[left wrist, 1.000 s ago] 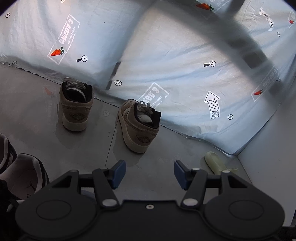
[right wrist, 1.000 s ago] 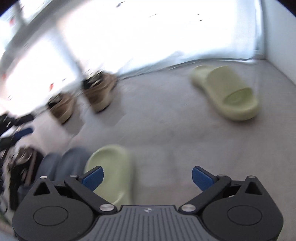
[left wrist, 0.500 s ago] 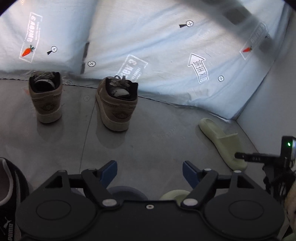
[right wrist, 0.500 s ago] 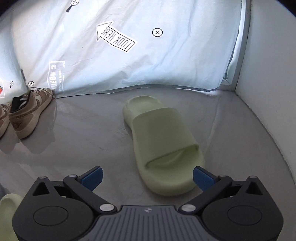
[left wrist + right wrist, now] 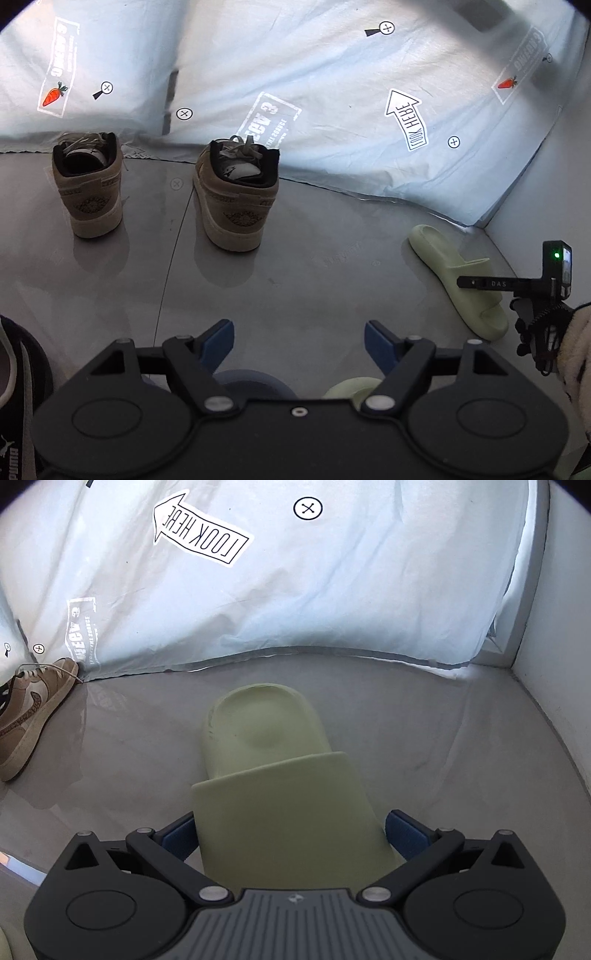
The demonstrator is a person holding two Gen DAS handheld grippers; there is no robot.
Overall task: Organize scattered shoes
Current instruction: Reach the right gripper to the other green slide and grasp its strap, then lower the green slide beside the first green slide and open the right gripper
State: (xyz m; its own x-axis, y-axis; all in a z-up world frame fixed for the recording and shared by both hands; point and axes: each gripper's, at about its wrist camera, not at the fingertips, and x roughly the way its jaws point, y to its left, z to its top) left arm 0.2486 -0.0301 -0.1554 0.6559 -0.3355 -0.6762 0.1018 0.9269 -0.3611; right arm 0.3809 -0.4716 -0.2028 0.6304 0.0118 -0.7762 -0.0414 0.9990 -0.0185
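Observation:
A pale green slide [image 5: 266, 775] lies on the grey floor, heel end away from me. My right gripper [image 5: 293, 834] is open and straddles its strap, one blue pad [image 5: 181, 836] at each side; I see no squeeze. In the left wrist view the same slide [image 5: 458, 280] lies at the right, with the right hand's device [image 5: 554, 280] over it. My left gripper [image 5: 299, 341] hangs open and empty above bare floor. The second green slide [image 5: 351, 387] peeks out under it. Two tan sneakers [image 5: 88, 188] [image 5: 236, 199] stand apart, heels toward me.
A printed white sheet [image 5: 332, 92] hangs behind the shoes and a white wall [image 5: 554, 664] closes the right side. A black shoe [image 5: 18, 398] lies at the lower left. A bluish rounded shape [image 5: 251, 382] shows under the left gripper. A fuzzy sleeve [image 5: 576, 354] is at the right edge.
My right gripper swung right to the green slide and moved forward until its fingers straddle the strap. My left gripper opened wider and shifted right early on, then held still.

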